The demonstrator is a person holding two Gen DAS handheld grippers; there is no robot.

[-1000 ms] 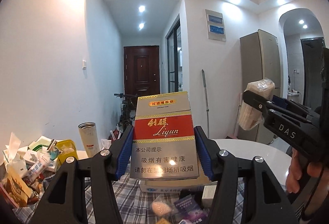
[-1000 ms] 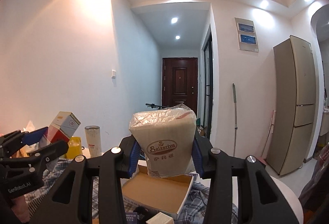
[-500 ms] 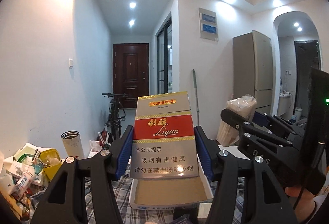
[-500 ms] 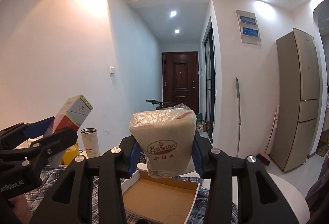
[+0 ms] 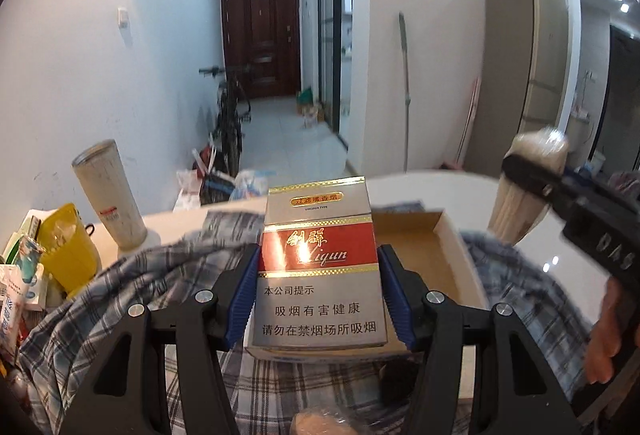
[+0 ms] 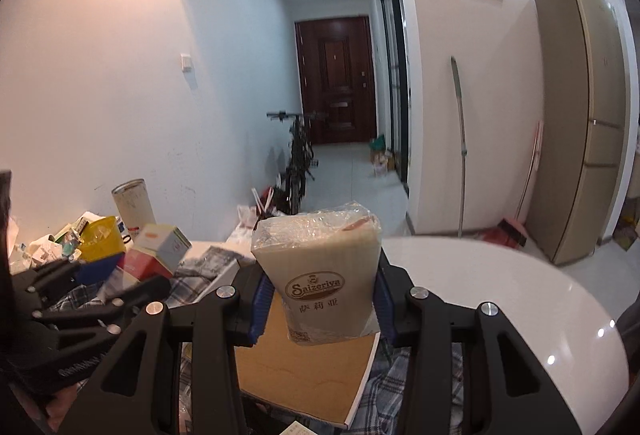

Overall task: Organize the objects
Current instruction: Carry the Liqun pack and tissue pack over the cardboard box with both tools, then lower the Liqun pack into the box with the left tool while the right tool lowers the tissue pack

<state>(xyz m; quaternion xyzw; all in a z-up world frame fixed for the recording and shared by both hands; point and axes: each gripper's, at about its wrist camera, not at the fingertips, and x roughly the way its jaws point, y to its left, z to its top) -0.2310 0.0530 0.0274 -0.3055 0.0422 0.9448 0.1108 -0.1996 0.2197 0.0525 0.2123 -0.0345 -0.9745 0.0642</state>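
Observation:
My left gripper (image 5: 318,299) is shut on a silver and red cigarette pack (image 5: 320,267), held upright just above the near end of an open cardboard box (image 5: 416,255). My right gripper (image 6: 318,299) is shut on a plastic-wrapped Saizeriya napkin pack (image 6: 320,275), held over the same box (image 6: 308,367). In the left wrist view the right gripper (image 5: 532,175) with its napkin pack (image 5: 524,187) is at the right. In the right wrist view the left gripper (image 6: 100,275) with the cigarette pack (image 6: 156,251) is at the left.
The box lies on a plaid cloth (image 5: 120,295) over a white round table (image 6: 500,295). A pile of small packets with a yellow cup (image 5: 68,251) and a tall metal tumbler (image 5: 110,195) stand at the left. More small items (image 5: 320,423) lie near the front edge.
Both grippers have tilted down and moved lower toward the box, each still holding its pack. The box and cloth now fill more of both views.

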